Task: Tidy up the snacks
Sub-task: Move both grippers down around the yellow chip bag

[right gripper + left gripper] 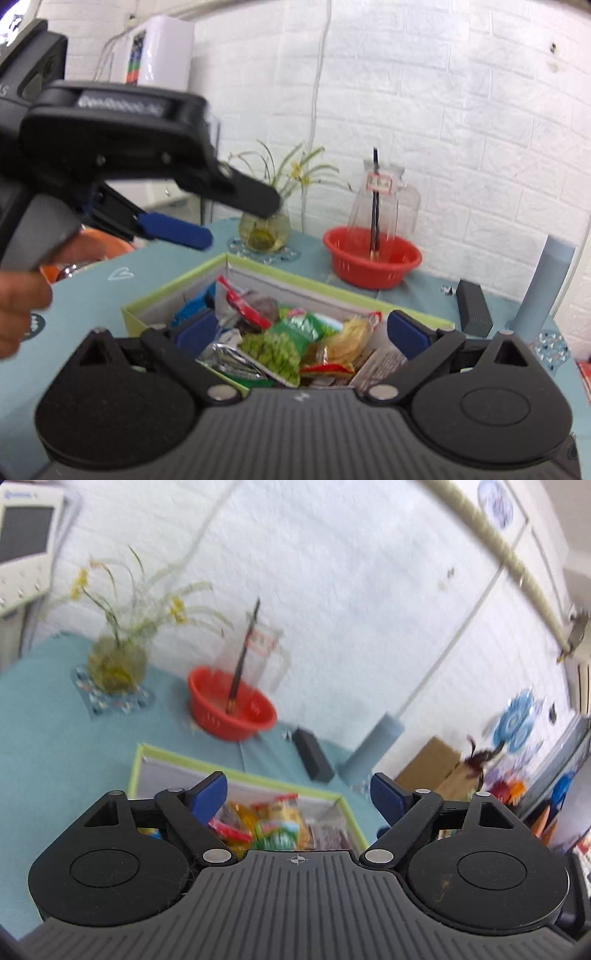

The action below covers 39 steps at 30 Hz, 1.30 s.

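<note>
A green-rimmed box [173, 286] on the blue table holds several snack packets, among them a green one [291, 338], a yellow one [351, 338], a red one [243, 308] and a silver one [225, 356]. My right gripper [303, 330] is open and empty, its blue pads spread above the box. My left gripper [299, 794] is open and empty above the same box [236, 771], with packets [273, 823] showing between its fingers. In the right wrist view the left gripper's pad [173, 230] hangs in the air at the left, above the box's far corner.
A red basket [373, 264] with a glass jug and dark stick stands behind the box. A glass vase of grass [264, 229] sits to its left. A black block [474, 308] and a blue cylinder [546, 288] stand at the right. A white brick wall is behind.
</note>
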Available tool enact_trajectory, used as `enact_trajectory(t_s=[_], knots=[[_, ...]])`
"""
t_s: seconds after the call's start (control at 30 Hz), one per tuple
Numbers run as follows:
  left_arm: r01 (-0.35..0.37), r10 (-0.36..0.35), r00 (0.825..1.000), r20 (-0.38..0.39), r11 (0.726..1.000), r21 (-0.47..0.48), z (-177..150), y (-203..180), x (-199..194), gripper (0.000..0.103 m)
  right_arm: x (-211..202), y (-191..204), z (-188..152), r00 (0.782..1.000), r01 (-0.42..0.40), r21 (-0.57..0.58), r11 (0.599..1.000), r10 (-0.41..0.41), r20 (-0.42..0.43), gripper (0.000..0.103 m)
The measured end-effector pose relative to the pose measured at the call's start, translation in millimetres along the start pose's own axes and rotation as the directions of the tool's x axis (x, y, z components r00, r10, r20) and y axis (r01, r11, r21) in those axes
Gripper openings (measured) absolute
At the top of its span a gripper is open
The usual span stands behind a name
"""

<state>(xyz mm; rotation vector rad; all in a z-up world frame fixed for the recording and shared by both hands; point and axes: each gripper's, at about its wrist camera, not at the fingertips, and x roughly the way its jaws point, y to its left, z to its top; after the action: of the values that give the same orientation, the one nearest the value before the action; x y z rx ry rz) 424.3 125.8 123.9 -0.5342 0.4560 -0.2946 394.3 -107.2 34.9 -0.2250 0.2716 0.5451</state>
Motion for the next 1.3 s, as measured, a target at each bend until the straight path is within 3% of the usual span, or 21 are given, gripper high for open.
enact_trajectory(t_s=[0.13, 0.27, 0.37, 0.47, 0.57, 0.67, 0.87, 0.97, 1.03, 1.2, 1.3], knots=[[-0.021, 0.023, 0.996, 0.091, 1.000, -0.016, 11.4, 6.7, -34.6, 0.075, -9.5, 16.9, 9.4, 0.998, -0.048, -0.046, 0.998, 0.051, 0.049, 0.102], [-0.051, 0.051, 0.993, 0.104, 0.999, -0.001, 9.3, 7.9, -50.3, 0.077, -20.3, 41.1, 12.4, 0.997, -0.058, -0.085, 0.995, 0.062, 0.043, 0.102], [-0.120, 0.120, 0.993, -0.005, 0.991, 0.065, -10.3, 10.6, -47.3, 0.077, -28.1, 56.8, -2.3, 0.996, -0.093, -0.071, 0.993, 0.093, -0.002, 0.102], [-0.184, 0.203, 0.969, -0.138, 0.973, 0.140, -44.2, 15.2, -40.9, 0.075, -28.9, 71.0, -24.5, 0.987, -0.138, -0.069, 0.988, 0.131, -0.094, 0.102], [-0.101, 0.132, 0.955, -0.265, 0.987, 0.126, -81.6, 20.0, -35.2, 0.073, -28.0, 79.6, -49.0, 0.975, -0.139, -0.013, 0.990, 0.134, -0.174, 0.102], [0.001, 0.026, 0.925, -0.379, 0.997, 0.071, -107.2, 23.5, -24.6, 0.065, -28.5, 85.1, -72.8, 0.952, -0.188, 0.083, 0.979, 0.203, -0.229, 0.102], [-0.068, 0.123, 0.862, -0.492, 0.989, 0.129, -138.1, 30.8, 9.1, 0.048, -7.7, 97.5, -93.0, 0.932, -0.189, 0.127, 0.974, 0.219, -0.288, 0.102], [-0.069, 0.140, 0.859, -0.493, 0.985, 0.160, -148.0, 23.6, 8.3, 0.048, -2.4, 98.4, -97.3, 0.918, -0.231, 0.151, 0.961, 0.267, -0.292, 0.102], [-0.036, 0.104, 0.848, -0.520, 0.990, 0.139, -155.5, 20.6, 4.6, 0.048, -10.9, 95.9, -98.9, 0.921, -0.227, 0.151, 0.962, 0.262, -0.287, 0.102], [0.020, 0.061, 0.838, -0.543, 0.990, 0.142, -179.7, -9.1, -2.9, 0.049, -52.4, 86.8, -109.9, 0.924, -0.207, 0.187, 0.960, 0.254, -0.285, 0.102], [0.041, 0.070, 0.838, -0.541, 0.981, 0.190, -201.5, -35.5, -11.6, 0.051, -82.2, 87.6, -123.5, 0.929, -0.175, 0.174, 0.969, 0.221, -0.296, 0.102]])
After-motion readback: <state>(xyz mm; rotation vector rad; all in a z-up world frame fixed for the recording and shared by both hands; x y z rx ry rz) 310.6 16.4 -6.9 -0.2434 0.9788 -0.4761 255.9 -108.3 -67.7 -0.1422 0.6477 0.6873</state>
